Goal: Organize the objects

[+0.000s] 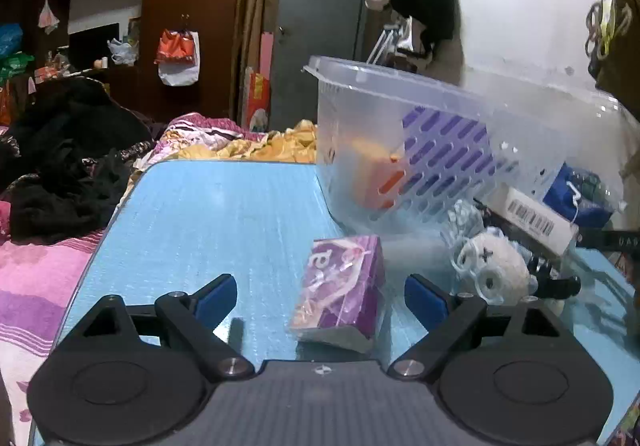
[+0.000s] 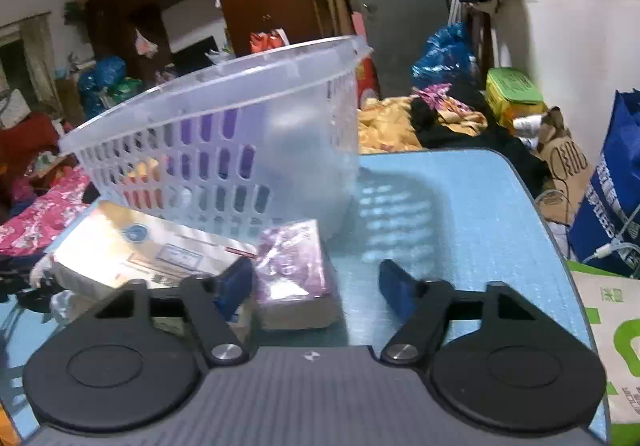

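A purple wrapped packet point(image 1: 340, 288) lies on the blue table point(image 1: 208, 222), between the fingers of my open left gripper point(image 1: 320, 298), closer to the right finger. A clear plastic basket point(image 1: 440, 134) stands tilted behind it, with orange and purple things inside. In the right wrist view the same packet point(image 2: 294, 272) lies between the fingers of my open right gripper point(image 2: 316, 284), against the left finger. The basket point(image 2: 224, 138) is just behind it. A white box point(image 2: 140, 254) lies left of the packet.
A white fuzzy toy point(image 1: 496, 270), a barcoded box point(image 1: 532, 218) and a blue pouch point(image 1: 576, 190) lie right of the packet. Bedding and dark clothes point(image 1: 72, 150) surround the table. Bags point(image 2: 612, 190) stand off the table's right edge.
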Tool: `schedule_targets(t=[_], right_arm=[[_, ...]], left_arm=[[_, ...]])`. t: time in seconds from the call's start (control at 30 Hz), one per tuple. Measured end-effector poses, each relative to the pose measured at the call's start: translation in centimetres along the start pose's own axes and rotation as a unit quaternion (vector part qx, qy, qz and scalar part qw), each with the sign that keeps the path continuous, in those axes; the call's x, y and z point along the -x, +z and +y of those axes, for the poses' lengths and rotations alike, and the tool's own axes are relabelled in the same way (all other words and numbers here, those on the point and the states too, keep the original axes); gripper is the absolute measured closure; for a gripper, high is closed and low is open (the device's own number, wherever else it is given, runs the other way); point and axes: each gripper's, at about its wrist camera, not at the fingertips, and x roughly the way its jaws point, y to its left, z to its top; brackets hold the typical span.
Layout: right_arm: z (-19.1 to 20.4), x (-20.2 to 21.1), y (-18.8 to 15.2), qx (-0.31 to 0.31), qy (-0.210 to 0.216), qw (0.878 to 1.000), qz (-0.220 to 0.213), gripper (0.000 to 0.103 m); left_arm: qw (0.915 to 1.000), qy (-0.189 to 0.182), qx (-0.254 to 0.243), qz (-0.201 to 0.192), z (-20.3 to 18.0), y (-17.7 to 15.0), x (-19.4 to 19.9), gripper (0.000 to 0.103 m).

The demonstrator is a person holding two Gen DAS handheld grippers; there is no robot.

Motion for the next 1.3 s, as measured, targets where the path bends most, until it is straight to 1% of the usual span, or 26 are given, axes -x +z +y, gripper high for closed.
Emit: schedule_targets(t=[0.03, 0.13, 0.2, 0.27, 0.3, 0.33, 0.37, 0.4, 0.43, 0.47, 0.57, 0.67, 0.77, 0.9, 0.97, 1.03, 1.1, 1.17, 1.23, 1.27, 1.3], right_arm=[[0.2, 0.0, 0.0, 0.004, 0.002, 1.000, -0.001, 0.042], [0.7, 0.1, -0.1, 0.015, -0.004, 1.000, -0.002, 0.044], [0.4, -0.1, -0.1, 0.008, -0.002, 1.000, 0.000, 0.044], [0.2, -0.2, -0.1, 0.000, -0.008, 1.000, 0.005, 0.044], [0.5, -0.2, -0.1, 0.001, -0.017, 1.000, 0.008, 0.048], [0.8, -0.5, -0.2, 0.007, -0.033, 0.999, 0.020, 0.053], [1.0, -0.7, -0.3, 0.014, -0.048, 0.998, 0.028, 0.053], [1.3, -0.6, -0.3, 0.021, -0.056, 0.998, 0.025, 0.053], [1.6, -0.5, -0.3, 0.026, -0.063, 0.997, 0.022, 0.053], [1.7, -0.2, -0.4, 0.029, -0.063, 0.997, 0.017, 0.053], [1.6, 0.5, -0.5, 0.022, -0.060, 0.998, -0.001, 0.054], [1.2, 1.5, -0.5, 0.009, -0.046, 0.998, -0.032, 0.054], [1.4, 2.3, -0.6, 0.012, -0.040, 0.997, -0.057, 0.054], [1.8, 2.5, -0.5, 0.022, -0.038, 0.997, -0.071, 0.054], [1.8, 3.0, -0.6, 0.020, -0.026, 0.996, -0.086, 0.054], [2.0, 4.1, -0.9, 0.026, -0.023, 0.994, -0.108, 0.054], [2.5, 5.7, -0.7, 0.028, -0.016, 0.991, -0.127, 0.054], [3.4, 7.4, 0.6, 0.028, -0.004, 0.988, -0.150, 0.054], [5.2, 8.2, 2.8, 0.065, -0.029, 0.984, -0.163, 0.055], [6.0, 8.2, 4.3, 0.078, -0.033, 0.983, -0.166, 0.055], [6.5, 8.0, 5.8, 0.081, -0.026, 0.983, -0.160, 0.055]], left_arm=[[1.0000, -0.002, -0.002, 0.003, 0.0, 0.0, -0.1, 0.010], [0.9997, -0.011, -0.007, 0.019, -0.1, 0.0, -0.5, 0.010], [0.9994, -0.008, -0.006, 0.032, -0.1, 0.0, -0.9, 0.012], [0.9994, -0.002, -0.012, 0.033, -0.4, 0.0, -0.9, 0.013], [0.9993, 0.003, -0.016, 0.033, -0.5, 0.0, -0.9, 0.016], [0.9993, 0.008, -0.019, 0.031, -0.6, 0.0, -0.8, 0.022], [0.9992, 0.015, -0.023, 0.030, -0.7, -0.1, -0.8, 0.025], [0.9991, 0.018, -0.025, 0.028, -0.8, -0.1, -0.7, 0.035], [0.9991, 0.020, -0.026, 0.025, -0.8, -0.1, -0.6, 0.050], [0.9991, 0.023, -0.027, 0.022, -0.9, -0.2, -0.6, 0.051], [0.9998, 0.007, -0.014, 0.009, -0.4, -0.2, -0.1, 0.052], [0.9998, -0.006, -0.005, -0.019, -0.1, -0.4, 0.7, 0.052], [0.9984, -0.017, -0.014, -0.053, -0.5, -0.4, 1.5, 0.052], [0.9965, -0.021, -0.012, -0.080, -0.7, -0.4, 2.0, 0.052], [0.9955, -0.015, -0.011, -0.093, -0.8, -0.5, 2.6, 0.052], [0.9942, -0.024, -0.004, -0.105, -1.1, -0.4, 3.3, 0.052], [0.9918, -0.033, -0.008, -0.123, -2.2, 0.8, 4.5, 0.052], [0.9897, -0.033, -0.016, -0.139, -3.7, 3.4, 5.4, 0.052], [0.9894, -0.032, -0.021, -0.140, -5.3, 7.0, 5.5, 0.052], [0.9893, -0.032, -0.027, -0.140, -6.2, 8.9, 5.1, 0.052], [0.9900, -0.026, -0.033, -0.135, -6.8, 10.4, 4.5, 0.052]])
